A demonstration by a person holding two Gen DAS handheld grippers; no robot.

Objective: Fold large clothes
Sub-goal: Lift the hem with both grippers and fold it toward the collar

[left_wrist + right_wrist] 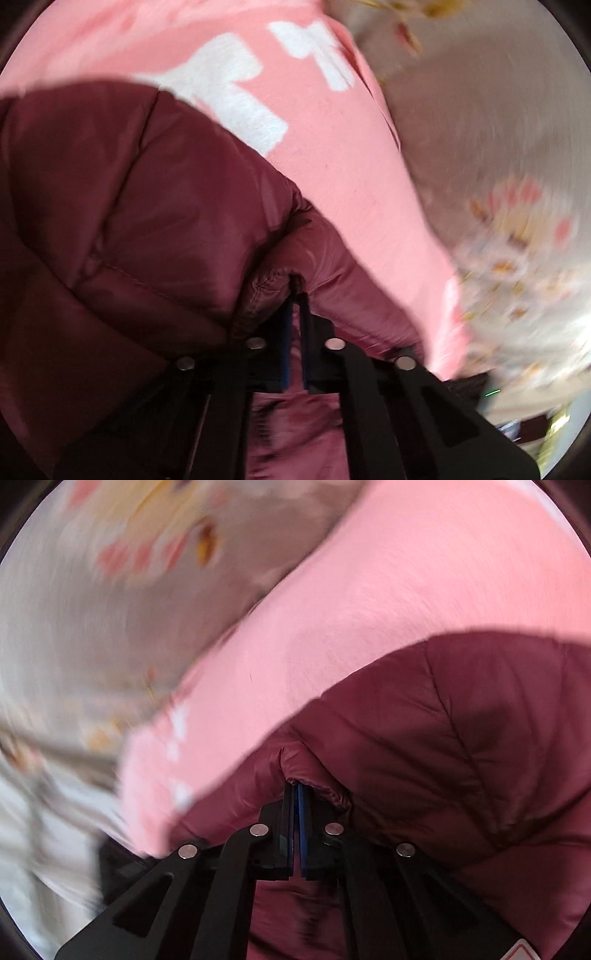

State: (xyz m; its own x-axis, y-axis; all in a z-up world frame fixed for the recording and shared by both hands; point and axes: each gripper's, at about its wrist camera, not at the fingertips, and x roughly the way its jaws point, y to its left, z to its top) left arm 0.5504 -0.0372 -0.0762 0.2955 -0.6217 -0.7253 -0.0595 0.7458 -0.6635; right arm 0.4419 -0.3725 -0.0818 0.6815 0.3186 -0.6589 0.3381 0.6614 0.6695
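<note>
Both tongs are pinched tight on my dark red puffy jacket [122,206]. My left gripper [295,295] has its blue pads clamped on a bunched edge of the jacket, and my right gripper [297,794] bites another bit of edge the same way. The jacket hangs from the tongs, with the rest puffing out beside them. Past it lies a pink top [332,177] with big white letters, and the jacket partly covers it. Farthest off is the flowery bed sheet [498,147], all blurry. I think I am carrying the edge across for a fold. To do it well, I should move both hands together, keep the edge stretched flat, and not let go early.
</note>
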